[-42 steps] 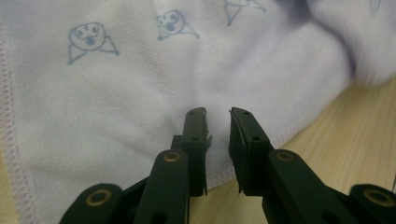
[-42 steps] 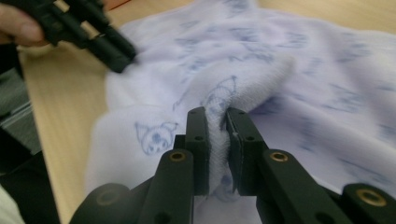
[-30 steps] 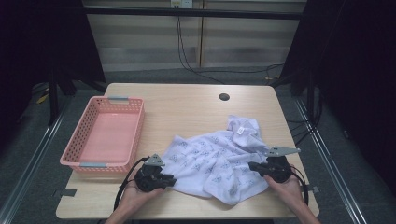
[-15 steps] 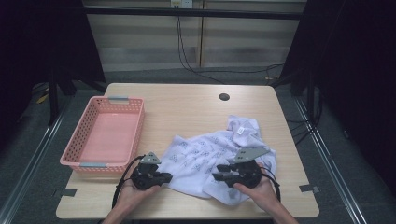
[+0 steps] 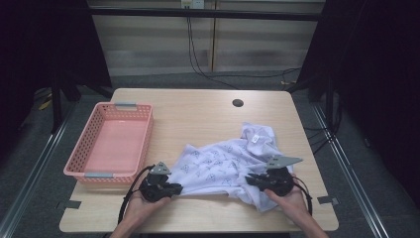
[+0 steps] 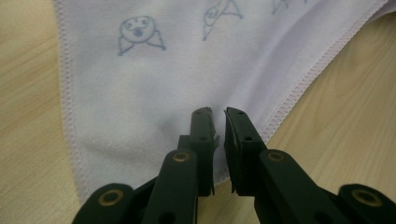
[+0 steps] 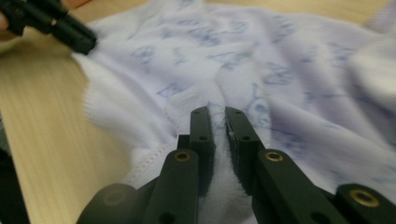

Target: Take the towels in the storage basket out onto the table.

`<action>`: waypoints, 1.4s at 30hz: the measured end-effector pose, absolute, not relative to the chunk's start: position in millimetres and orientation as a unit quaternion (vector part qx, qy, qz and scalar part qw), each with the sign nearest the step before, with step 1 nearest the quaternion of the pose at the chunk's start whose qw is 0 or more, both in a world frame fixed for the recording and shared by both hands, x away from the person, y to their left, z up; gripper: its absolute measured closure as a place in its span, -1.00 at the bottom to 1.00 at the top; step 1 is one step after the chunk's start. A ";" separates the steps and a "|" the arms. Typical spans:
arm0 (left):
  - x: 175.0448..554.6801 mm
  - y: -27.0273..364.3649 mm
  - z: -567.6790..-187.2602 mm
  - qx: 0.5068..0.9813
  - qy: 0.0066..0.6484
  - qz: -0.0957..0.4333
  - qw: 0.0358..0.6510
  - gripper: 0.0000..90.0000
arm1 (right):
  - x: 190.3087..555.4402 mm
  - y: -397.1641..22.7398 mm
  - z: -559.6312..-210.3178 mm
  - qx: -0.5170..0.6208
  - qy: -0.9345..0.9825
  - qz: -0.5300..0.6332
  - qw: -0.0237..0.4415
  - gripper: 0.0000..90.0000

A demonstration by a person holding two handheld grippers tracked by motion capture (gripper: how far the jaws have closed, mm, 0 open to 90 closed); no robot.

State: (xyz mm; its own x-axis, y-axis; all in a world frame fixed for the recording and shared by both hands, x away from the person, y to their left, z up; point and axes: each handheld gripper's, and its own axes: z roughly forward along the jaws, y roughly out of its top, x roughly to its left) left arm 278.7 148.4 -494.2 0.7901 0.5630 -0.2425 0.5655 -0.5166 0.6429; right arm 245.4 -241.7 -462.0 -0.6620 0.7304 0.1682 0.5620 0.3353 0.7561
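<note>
So far, little is done: the printed white towel (image 5: 225, 163) lies crumpled on the surface (image 5: 198, 114), the pink basket (image 5: 110, 144) empty. Left tool (image 5: 174, 189) pinches its corner; right tool (image 5: 250, 178) has just closed onto a fold. Spreading and folding remain.

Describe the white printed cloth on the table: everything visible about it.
The cloth is white, soft-looking fabric printed with small blue-grey line drawings, with a stitched hem and a small tag near its far right corner. It lies crumpled and partly spread on the wooden table, right of the pink basket and apart from it. The left gripper pinches its near left corner; the right gripper is closed on a raised fold near its right side.
</note>
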 end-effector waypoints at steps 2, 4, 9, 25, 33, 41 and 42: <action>278.0 147.8 -494.4 0.870 0.323 -0.012 0.372 0.81 | 244.6 -256.6 -459.7 0.410 0.800 0.425 0.107 0.83; 275.6 145.1 -494.3 0.871 0.318 -0.016 0.373 0.80 | 244.3 -268.6 -457.7 0.423 0.792 0.426 0.114 0.82; 271.7 138.9 -494.2 0.876 0.300 -0.032 0.376 0.73 | 250.4 -292.9 -471.3 0.443 0.782 0.427 0.099 0.77; 288.7 151.9 -480.9 0.842 0.314 -0.014 0.438 0.47 | 216.5 -309.6 -436.9 0.447 0.766 0.443 0.128 0.43; 293.5 132.7 -491.3 0.859 0.301 -0.023 0.415 0.26 | 202.8 -272.5 -460.7 0.401 0.806 0.431 0.062 0.26; 280.1 126.1 -496.8 0.868 0.300 -0.016 0.396 0.11 | 194.5 -264.6 -488.6 0.396 0.844 0.361 0.025 0.15; 277.3 125.6 -497.3 0.870 0.294 -0.012 0.397 0.19 | 192.9 -262.3 -489.6 0.387 0.848 0.360 0.033 0.11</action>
State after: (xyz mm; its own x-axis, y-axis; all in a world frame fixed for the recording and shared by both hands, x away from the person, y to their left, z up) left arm 277.3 125.6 -497.3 0.8272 0.5012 -0.2541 0.5205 -0.5128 0.6827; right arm 192.9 -262.3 -489.6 -0.6989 0.6801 0.2215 0.6319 0.4421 0.6366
